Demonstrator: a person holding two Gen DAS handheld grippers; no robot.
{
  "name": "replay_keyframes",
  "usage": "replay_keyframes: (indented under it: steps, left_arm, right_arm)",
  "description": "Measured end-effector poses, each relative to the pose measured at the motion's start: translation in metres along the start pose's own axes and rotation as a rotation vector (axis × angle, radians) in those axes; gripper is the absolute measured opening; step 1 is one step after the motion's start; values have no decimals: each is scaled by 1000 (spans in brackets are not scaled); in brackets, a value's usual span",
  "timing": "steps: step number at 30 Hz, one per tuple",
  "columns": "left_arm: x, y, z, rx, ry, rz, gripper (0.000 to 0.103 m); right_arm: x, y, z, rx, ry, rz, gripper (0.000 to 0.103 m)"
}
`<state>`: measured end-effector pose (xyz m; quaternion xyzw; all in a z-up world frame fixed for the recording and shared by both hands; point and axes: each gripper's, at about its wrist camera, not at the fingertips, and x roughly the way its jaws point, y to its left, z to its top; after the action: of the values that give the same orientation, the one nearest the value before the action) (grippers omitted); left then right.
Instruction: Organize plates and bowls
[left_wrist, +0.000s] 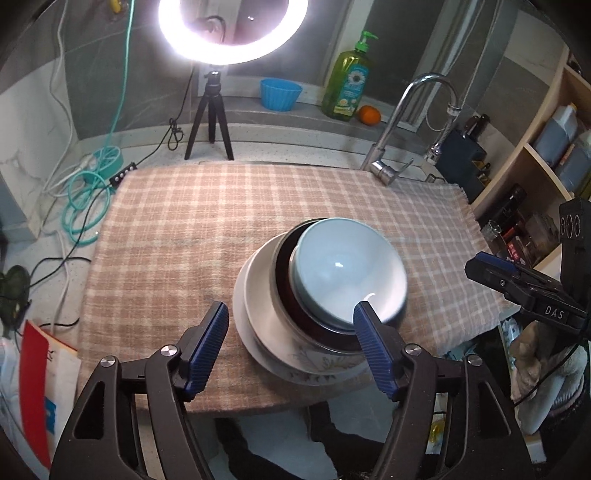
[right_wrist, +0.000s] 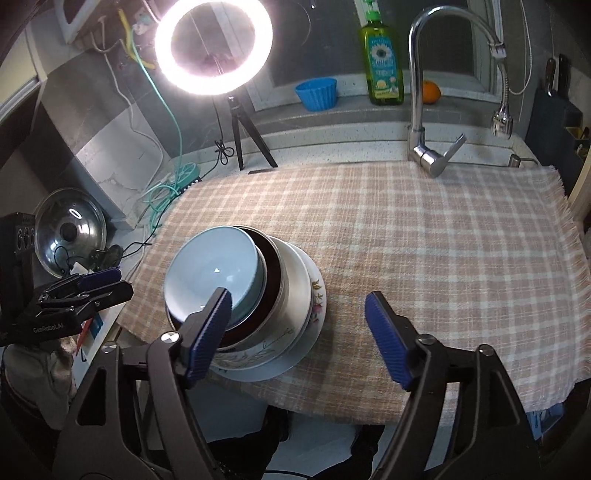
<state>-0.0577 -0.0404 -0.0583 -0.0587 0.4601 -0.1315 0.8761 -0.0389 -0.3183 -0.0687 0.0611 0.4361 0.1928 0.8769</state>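
- left gripper: jaws wide apart, holding nothing
- right gripper: same, jaws apart
- light blue bowl tops the stack on the checked cloth

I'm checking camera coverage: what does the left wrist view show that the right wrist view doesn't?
Only the left wrist view: shelves with bottles at right, and the right gripper at the edge.
Only the right wrist view: a glass pot lid at left, and the left gripper.
Both: the stack of plates and bowls with a blue bowl on top, the checked cloth, faucet, ring light, soap bottle.
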Motion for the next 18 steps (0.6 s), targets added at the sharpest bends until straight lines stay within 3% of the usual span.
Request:
replay_keyframes:
  steps: [5, 18]
  left_arm:
    - [-20, -13, -4, 26, -64, 41, 79]
    - [-49, -32, -7, 48, -180, 115, 81]
  right_arm:
    - [-22, 1, -3, 4, -51, 10, 98]
    - [-49, 18, -5, -46, -118, 54, 103]
